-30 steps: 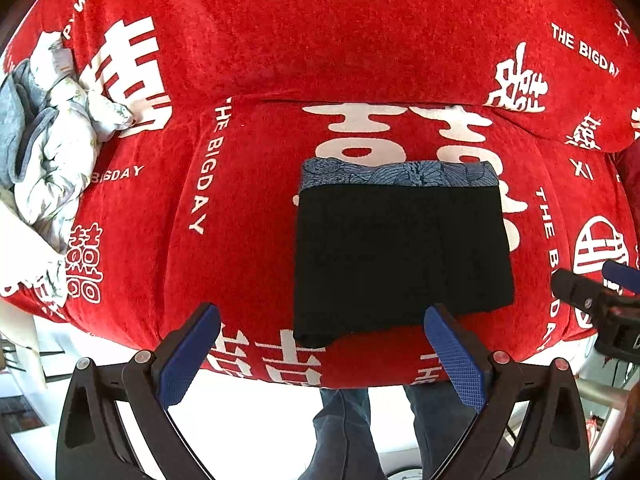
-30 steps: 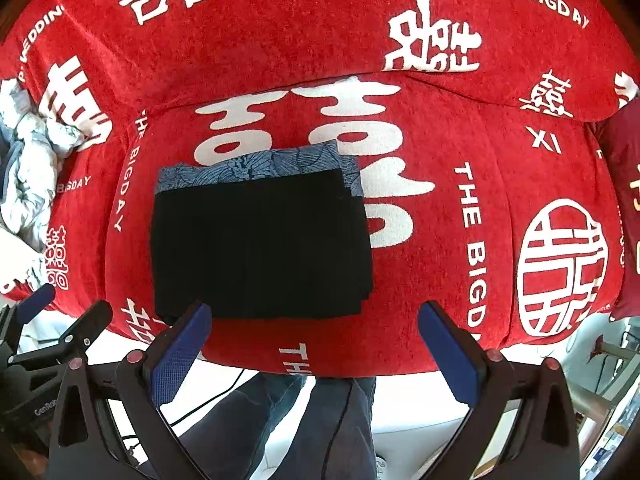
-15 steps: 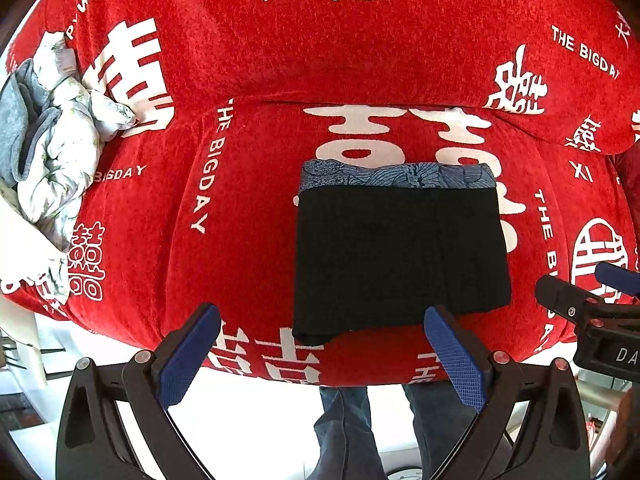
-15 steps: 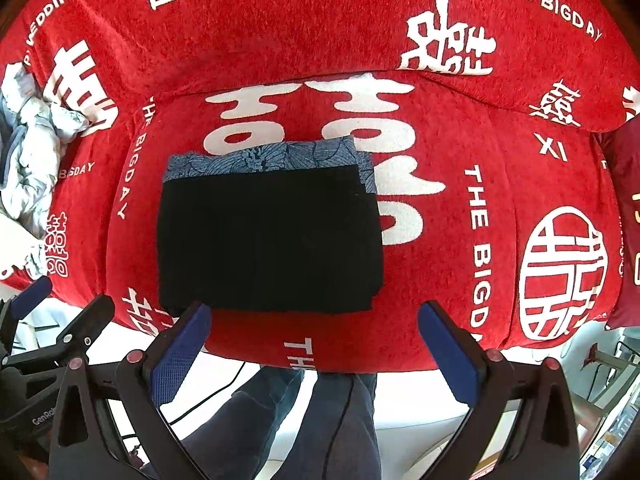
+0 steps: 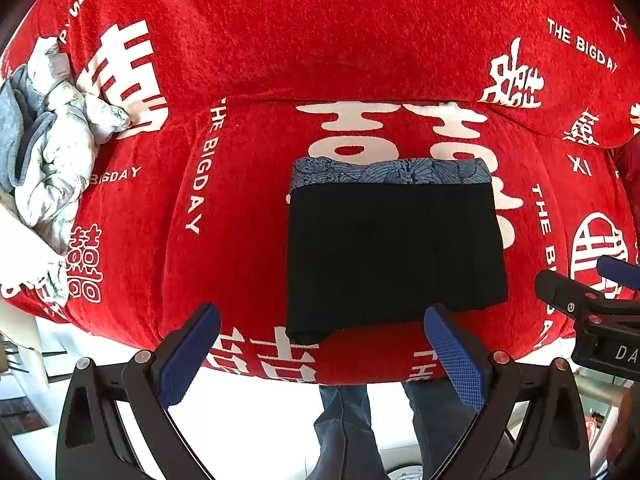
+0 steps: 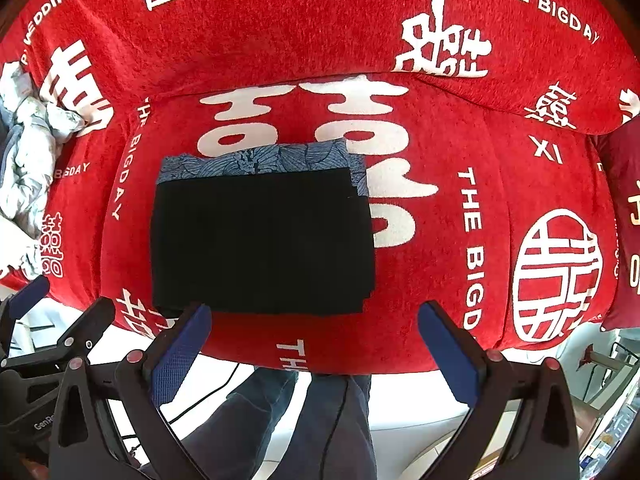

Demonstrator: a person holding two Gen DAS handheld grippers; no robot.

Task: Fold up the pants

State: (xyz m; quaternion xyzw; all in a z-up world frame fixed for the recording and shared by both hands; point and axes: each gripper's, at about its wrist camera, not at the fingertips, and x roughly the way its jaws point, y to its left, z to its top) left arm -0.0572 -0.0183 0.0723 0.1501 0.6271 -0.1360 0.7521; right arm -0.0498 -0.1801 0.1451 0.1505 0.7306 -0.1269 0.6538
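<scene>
The black pants (image 5: 394, 256) lie folded into a flat rectangle on the red sofa seat (image 5: 224, 208), on top of a folded blue patterned garment (image 5: 390, 172) whose far edge shows. They also show in the right wrist view (image 6: 262, 244), with the blue garment (image 6: 260, 160) behind. My left gripper (image 5: 322, 354) is open and empty, held just off the seat's front edge. My right gripper (image 6: 316, 354) is open and empty, also in front of the seat. Neither touches the pants.
A crumpled heap of white and grey clothes (image 5: 44, 148) lies on the left of the sofa. The red backrest (image 5: 320, 40) rises behind. A dark red cushion (image 6: 624, 216) sits at the right. The person's legs (image 6: 300, 420) stand below the seat edge.
Both grippers have drifted slightly; in the right wrist view the pants have shifted right and down a little. Both grippers stay open and the pants lie unchanged.
</scene>
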